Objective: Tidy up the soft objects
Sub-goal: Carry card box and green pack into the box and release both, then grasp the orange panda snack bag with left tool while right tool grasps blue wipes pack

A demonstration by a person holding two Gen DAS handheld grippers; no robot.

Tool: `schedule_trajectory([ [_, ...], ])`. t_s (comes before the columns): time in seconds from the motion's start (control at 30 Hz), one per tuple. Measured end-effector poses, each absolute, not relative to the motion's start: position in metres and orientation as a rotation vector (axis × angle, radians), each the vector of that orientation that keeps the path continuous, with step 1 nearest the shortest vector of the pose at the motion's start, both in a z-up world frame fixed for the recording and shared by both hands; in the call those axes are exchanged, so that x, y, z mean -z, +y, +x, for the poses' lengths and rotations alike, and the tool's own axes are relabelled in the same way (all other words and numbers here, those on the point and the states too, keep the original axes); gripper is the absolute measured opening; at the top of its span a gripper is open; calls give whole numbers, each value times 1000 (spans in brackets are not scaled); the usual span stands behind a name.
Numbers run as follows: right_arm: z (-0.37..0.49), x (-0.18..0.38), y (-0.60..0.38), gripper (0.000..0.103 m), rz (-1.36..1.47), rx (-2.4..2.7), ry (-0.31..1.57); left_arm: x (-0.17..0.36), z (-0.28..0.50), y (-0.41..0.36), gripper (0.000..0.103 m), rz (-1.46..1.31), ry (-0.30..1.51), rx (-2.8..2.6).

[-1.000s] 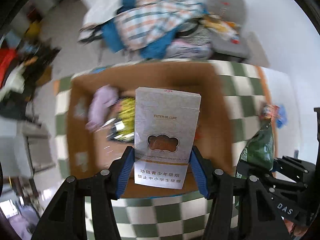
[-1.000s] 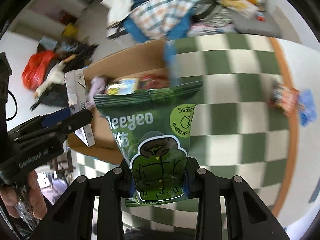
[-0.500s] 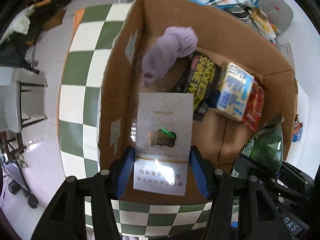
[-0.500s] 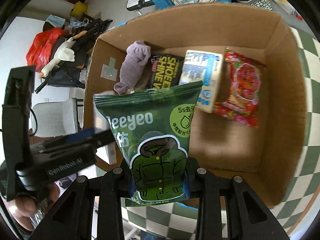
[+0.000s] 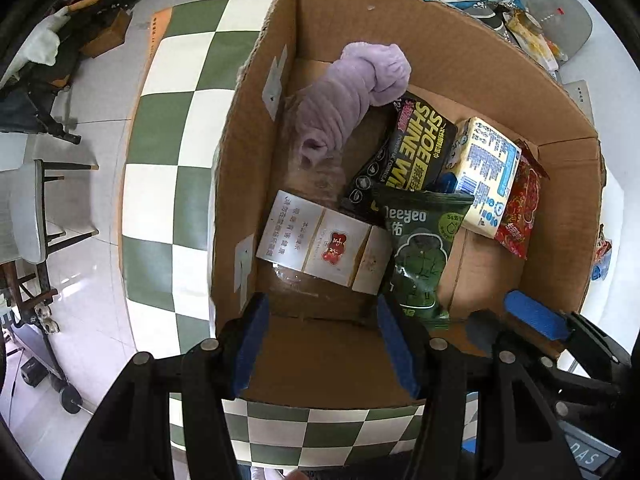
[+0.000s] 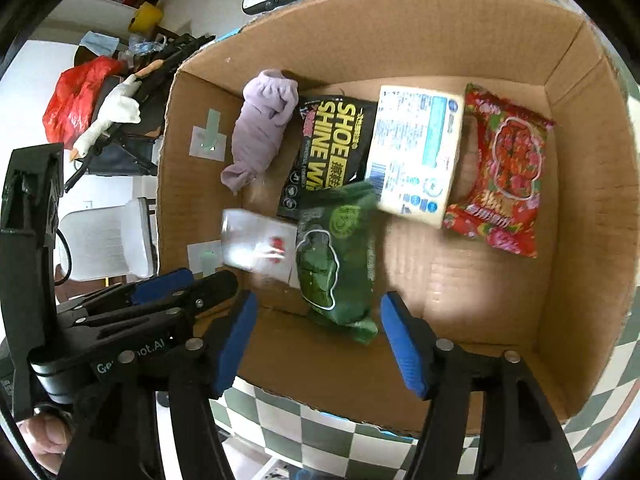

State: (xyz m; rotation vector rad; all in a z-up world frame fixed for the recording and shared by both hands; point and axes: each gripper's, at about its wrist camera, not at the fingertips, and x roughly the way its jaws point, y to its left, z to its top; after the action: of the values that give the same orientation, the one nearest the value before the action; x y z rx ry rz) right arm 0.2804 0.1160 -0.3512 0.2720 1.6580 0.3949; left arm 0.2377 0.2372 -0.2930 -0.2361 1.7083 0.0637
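— What are the two grippers doing right now?

— Both are hanging above the near wall of the cardboard box (image 5: pixel 460 56), each with its blue-padded fingers spread wide and nothing between them. The left gripper (image 5: pixel 326 344) is sitting over the near left part of the box; the right gripper (image 6: pixel 320 340) is sitting just beside it, over the middle.

— And the soft things?

— They are all lying inside the box. The white cigarette carton (image 5: pixel 320 246) is resting flat on the floor of the box near the left wall. The green Deeyeo pouch (image 5: pixel 420 256) is lying right beside it, touching its right end, and is looking blurred in the right wrist view. Farther in, a rolled purple cloth (image 5: pixel 348 96) is leaning into the far left corner, a black shoe-shine wipes pack (image 5: pixel 408 148) is lying next to it, then a white and blue tissue pack (image 6: pixel 416 152), and a red flowered packet (image 6: pixel 504 168) is sitting closest to the right wall.

— What is the box standing on?

— On a worktop covered in a green and white checkered cloth (image 5: pixel 176 128).
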Motion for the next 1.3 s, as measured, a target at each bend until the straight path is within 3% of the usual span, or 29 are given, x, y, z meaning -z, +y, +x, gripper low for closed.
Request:
schedule_trajectory([
  [0.43, 261, 323, 76, 70, 113, -271, 1578, 249, 212, 225, 60, -112, 1522, -166],
  [0.57, 252, 314, 65, 70, 90, -255, 1561, 236, 203, 216, 90, -98, 1462, -172],
  [0.77, 234, 293, 48, 86, 53, -232, 1509, 222, 188, 201, 101, -92, 1422, -178],
  [0.9, 222, 277, 39, 103, 41, -221, 1464, 206, 176, 190, 101, -71, 1372, -191],
  [1.3, 194, 226, 1, 103, 97, -259, 1382, 146, 164, 144, 101, -47, 1244, -160],
])
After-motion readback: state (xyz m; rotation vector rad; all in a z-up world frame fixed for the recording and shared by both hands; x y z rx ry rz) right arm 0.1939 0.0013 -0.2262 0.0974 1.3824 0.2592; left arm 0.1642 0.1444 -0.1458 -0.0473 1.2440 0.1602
